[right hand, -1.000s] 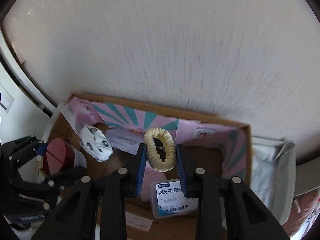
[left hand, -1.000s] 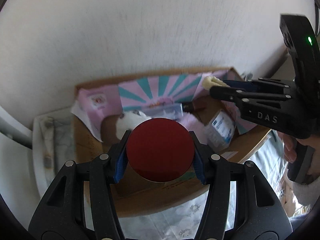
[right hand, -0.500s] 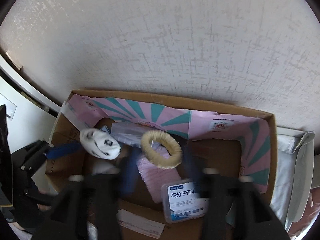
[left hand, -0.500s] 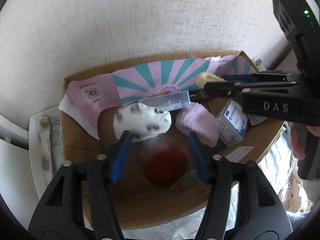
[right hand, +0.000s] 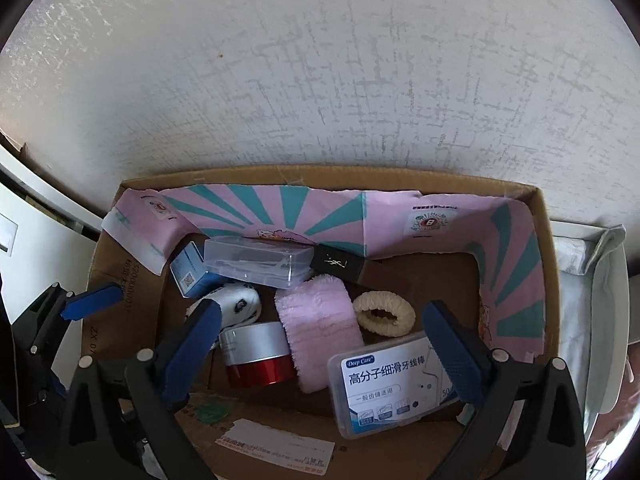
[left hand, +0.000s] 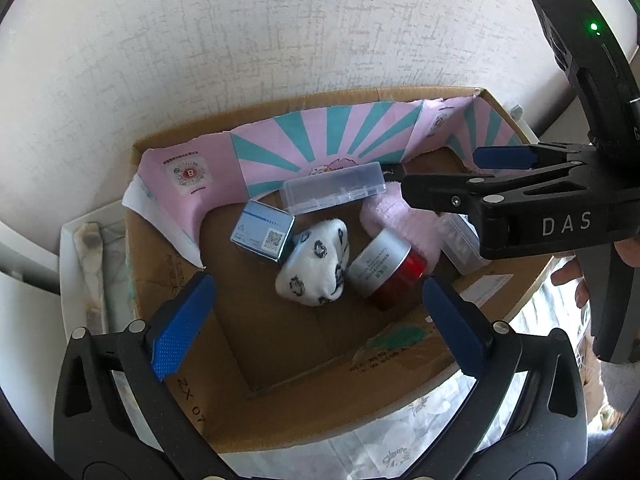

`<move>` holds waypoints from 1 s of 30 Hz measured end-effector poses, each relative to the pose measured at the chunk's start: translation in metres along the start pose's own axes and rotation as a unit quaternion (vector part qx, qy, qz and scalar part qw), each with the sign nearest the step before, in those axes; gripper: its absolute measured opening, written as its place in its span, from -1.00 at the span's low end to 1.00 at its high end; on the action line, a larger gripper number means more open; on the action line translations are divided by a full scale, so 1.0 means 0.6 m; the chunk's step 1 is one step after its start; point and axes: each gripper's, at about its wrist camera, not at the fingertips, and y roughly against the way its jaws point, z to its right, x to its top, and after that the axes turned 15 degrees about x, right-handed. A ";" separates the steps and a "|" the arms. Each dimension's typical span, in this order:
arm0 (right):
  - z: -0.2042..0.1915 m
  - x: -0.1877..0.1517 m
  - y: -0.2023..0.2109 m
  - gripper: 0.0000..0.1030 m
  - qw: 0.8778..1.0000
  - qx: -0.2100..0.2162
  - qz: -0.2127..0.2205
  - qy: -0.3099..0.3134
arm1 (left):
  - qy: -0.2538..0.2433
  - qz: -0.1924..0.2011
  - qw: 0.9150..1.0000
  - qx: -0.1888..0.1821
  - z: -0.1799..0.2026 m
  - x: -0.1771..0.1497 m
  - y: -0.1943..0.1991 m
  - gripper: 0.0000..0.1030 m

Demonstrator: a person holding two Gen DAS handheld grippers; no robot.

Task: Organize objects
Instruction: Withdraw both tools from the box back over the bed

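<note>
A cardboard box (left hand: 280,412) (right hand: 120,320) with a pink and teal lining stands against the wall. In it lie a red jar with a silver lid (left hand: 386,268) (right hand: 256,354), a white spotted sock ball (left hand: 316,268) (right hand: 234,308), a cream scrunchie (right hand: 384,314), a pink cloth (right hand: 320,332), a floss box (right hand: 396,384), a clear case (left hand: 334,192) (right hand: 258,262) and a blue carton (left hand: 262,234). My left gripper (left hand: 320,328) is open and empty above the box's near side. My right gripper (right hand: 324,356) is open and empty above the box; it also shows in the left wrist view (left hand: 452,176).
A textured white wall rises right behind the box. A black lipstick box (right hand: 336,264) lies at the back of the box. A white tray edge (left hand: 80,264) lies left of the box, and a floral cloth (left hand: 400,448) lies under it.
My left gripper opened and dropped the red jar into the box. My right gripper opened and dropped the cream scrunchie into the box. Both grippers pulled back and up.
</note>
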 end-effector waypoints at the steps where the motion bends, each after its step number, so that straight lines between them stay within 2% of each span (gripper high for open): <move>1: -0.003 -0.002 0.006 0.96 1.000 -0.008 0.002 0.003 | 0.000 0.001 1.000 0.001 0.000 -0.001 0.003 1.00; 4: -0.017 0.000 0.029 0.96 0.999 -0.038 0.013 0.025 | 0.004 0.009 1.000 0.008 -0.005 -0.007 0.027 1.00; 7: -0.036 0.001 0.071 0.96 0.998 -0.045 0.030 0.035 | 0.011 0.021 0.999 0.025 -0.008 -0.009 0.055 1.00; 11: -0.057 -0.013 0.146 0.96 0.995 -0.058 0.068 0.038 | 0.047 0.045 0.997 0.029 -0.024 -0.013 0.119 1.00; 16: -0.075 -0.055 0.204 0.96 0.994 -0.050 0.092 0.026 | 0.100 0.078 0.991 0.033 -0.046 -0.025 0.203 1.00; 24: -0.080 -0.121 0.255 0.97 0.989 -0.076 0.124 0.023 | 0.151 0.104 0.982 0.036 -0.049 -0.069 0.273 1.00; 30: -0.067 -0.163 0.256 0.97 0.989 -0.073 0.127 0.012 | 0.150 0.111 0.981 0.051 -0.027 -0.098 0.289 1.00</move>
